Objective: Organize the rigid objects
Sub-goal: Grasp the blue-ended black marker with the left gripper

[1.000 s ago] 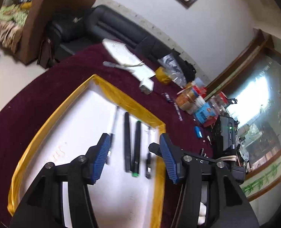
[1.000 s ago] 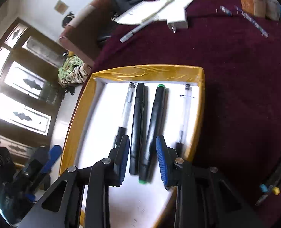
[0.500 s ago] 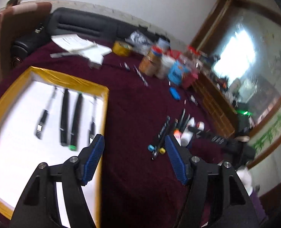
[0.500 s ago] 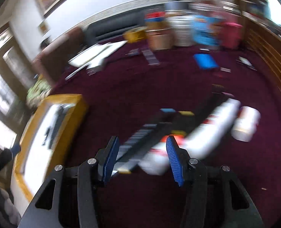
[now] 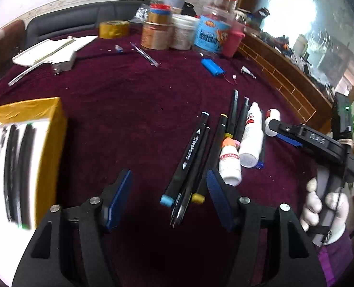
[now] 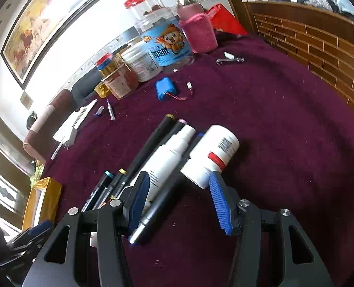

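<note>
A pile of black markers [image 5: 188,153] and white bottles [image 5: 251,134] lies on the maroon cloth. My left gripper [image 5: 167,196] hovers at the near ends of the markers. Its jaws are closing, the blue-capped marker end lies between them, and the pads touch nothing. My right gripper [image 6: 179,201] stands open over a silver pen [image 6: 150,217], just short of a red-labelled white bottle [image 6: 210,155] and a long white bottle [image 6: 169,157]. The left wrist view shows the right gripper [image 5: 280,132] held in a gloved hand [image 5: 320,205]. The yellow-rimmed tray [image 5: 47,110] holds several pens at the left.
Jars and tubs [image 5: 210,35] crowd the back of the table beside a yellow tape roll [image 5: 113,28]. A blue battery pack [image 5: 212,65], papers and a white charger [image 5: 62,62] lie on the cloth. A brick-patterned wooden panel [image 6: 320,47] borders the right side.
Both grippers swung away from above the tray to the pile of markers and bottles on the right. The right gripper's jaws stand wider than a second ago.
</note>
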`<state>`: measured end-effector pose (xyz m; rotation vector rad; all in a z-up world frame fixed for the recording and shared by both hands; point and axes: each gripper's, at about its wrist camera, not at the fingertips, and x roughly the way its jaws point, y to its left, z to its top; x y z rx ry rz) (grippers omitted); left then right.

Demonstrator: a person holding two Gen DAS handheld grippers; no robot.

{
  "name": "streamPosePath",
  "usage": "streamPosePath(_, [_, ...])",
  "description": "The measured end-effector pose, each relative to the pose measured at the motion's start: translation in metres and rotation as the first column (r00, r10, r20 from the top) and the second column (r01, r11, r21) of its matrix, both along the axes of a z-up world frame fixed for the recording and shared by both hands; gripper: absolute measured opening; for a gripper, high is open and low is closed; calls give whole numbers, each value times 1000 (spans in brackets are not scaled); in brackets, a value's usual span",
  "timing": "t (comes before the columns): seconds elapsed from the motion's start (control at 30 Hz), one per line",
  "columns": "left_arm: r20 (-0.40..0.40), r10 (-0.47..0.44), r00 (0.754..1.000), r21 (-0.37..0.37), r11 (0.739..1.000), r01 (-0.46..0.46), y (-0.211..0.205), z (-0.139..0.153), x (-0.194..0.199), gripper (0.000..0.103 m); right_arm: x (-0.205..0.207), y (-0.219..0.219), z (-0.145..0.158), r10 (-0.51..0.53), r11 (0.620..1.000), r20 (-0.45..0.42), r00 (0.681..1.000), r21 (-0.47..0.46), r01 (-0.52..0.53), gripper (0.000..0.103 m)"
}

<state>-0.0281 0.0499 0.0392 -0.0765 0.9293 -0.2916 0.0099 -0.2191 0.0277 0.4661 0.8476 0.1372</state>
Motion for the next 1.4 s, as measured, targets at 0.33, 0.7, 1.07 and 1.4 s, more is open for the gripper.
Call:
streamPosePath(0.33, [-15, -23, 1000, 56, 998, 23, -10, -21, 21, 52, 0, -7, -8, 13, 997, -6, 1000, 72, -13, 47])
streamPosePath(0.7, [-9, -78, 997, 204, 976, 78, -45, -21, 39, 23, -3, -12, -5, -6, 996, 15, 1000, 88, 5, 54])
streamPosePath(1.07, [13, -25, 1000, 87, 996, 24, -35, -18, 38, 12, 1, -13, -13, 1, 996, -18, 1000, 92, 0, 54])
streamPosePath(1.4, [96, 6, 995, -90, 996, 2, -10, 19, 0, 12, 1, -12, -14, 2, 996, -16, 1000, 89, 0, 54])
